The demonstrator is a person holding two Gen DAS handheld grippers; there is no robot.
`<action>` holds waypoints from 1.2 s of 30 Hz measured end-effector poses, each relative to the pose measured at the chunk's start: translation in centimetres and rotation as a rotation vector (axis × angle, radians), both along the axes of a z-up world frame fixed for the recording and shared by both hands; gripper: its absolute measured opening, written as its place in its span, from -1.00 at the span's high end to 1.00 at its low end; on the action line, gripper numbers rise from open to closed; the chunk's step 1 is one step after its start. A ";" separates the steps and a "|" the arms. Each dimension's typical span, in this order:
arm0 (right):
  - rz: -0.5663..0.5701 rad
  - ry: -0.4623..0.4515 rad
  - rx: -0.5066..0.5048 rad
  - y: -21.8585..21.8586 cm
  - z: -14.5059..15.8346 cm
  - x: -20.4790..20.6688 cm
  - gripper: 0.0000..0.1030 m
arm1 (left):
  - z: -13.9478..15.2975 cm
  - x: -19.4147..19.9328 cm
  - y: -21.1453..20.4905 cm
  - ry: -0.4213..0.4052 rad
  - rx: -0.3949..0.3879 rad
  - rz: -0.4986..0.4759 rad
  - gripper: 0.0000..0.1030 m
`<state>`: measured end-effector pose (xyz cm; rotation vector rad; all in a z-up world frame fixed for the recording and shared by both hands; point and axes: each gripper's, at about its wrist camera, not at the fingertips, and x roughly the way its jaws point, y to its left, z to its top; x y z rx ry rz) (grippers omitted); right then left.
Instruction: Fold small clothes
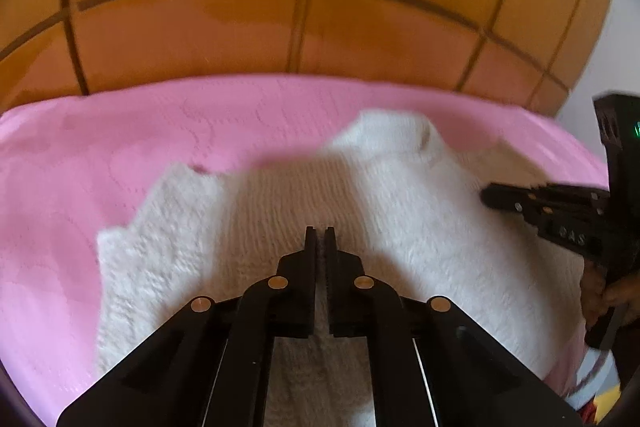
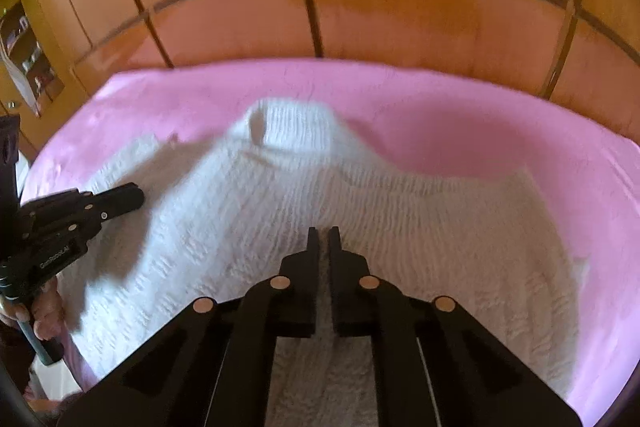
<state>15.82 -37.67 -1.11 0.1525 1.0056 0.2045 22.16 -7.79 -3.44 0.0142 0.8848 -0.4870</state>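
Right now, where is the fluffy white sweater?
The white knitted sweater lies spread on the pink bedcover, collar toward the wooden panelled wall. In both wrist views it fills the middle, under the left gripper and right gripper.

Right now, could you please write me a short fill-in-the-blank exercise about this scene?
1. The white knitted sweater lies on a ____ bedsheet.
2. Behind the bed stand ____ wooden cupboard doors.
3. The jaws of the left claw are ____.
4. The sweater's turtleneck collar points ____ both cameras.

Missing words: pink; orange-brown; shut; away from
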 end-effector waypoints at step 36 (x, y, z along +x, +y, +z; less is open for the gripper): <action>0.043 -0.053 -0.029 7.6 -2.1 -13.3 -0.10 | -1.8 -10.4 2.0 0.011 0.068 0.173 0.65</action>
